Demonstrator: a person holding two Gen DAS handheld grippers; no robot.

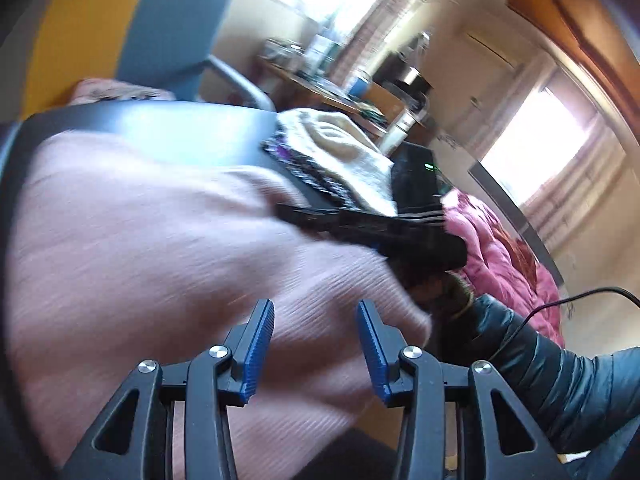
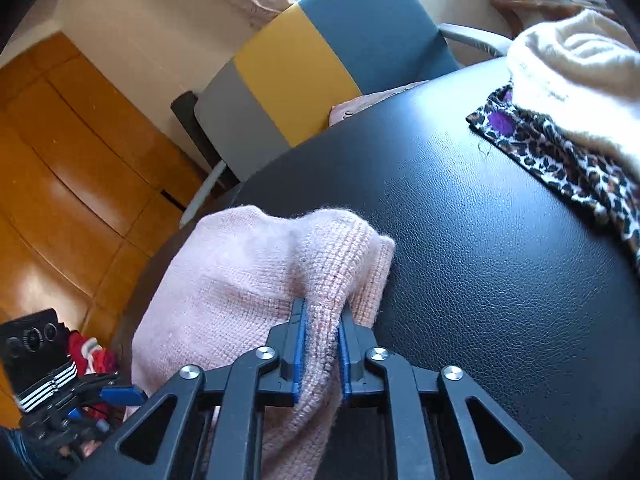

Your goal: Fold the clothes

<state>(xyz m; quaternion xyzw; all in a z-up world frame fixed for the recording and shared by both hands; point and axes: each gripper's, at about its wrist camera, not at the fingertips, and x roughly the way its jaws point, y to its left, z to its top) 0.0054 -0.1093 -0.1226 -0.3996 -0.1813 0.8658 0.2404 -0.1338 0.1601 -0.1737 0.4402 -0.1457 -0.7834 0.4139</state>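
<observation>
A pink knit sweater (image 1: 160,248) lies over the edge of a black leather-topped table (image 2: 480,240). My left gripper (image 1: 316,320) is open, its blue pads just above the sweater and holding nothing. My right gripper (image 2: 322,320) is shut on a fold of the pink sweater (image 2: 240,280) and holds it bunched at the table's edge. The right gripper also shows in the left wrist view (image 1: 380,232) as a dark blurred bar. The left gripper shows at the lower left of the right wrist view (image 2: 120,394).
A cream knit garment (image 2: 580,80) lies on a leopard-print cloth (image 2: 560,160) at the table's far right. A blue, yellow and grey chair (image 2: 320,60) stands behind the table. A pink quilted jacket (image 1: 500,248) and wooden cabinets (image 2: 80,160) are nearby.
</observation>
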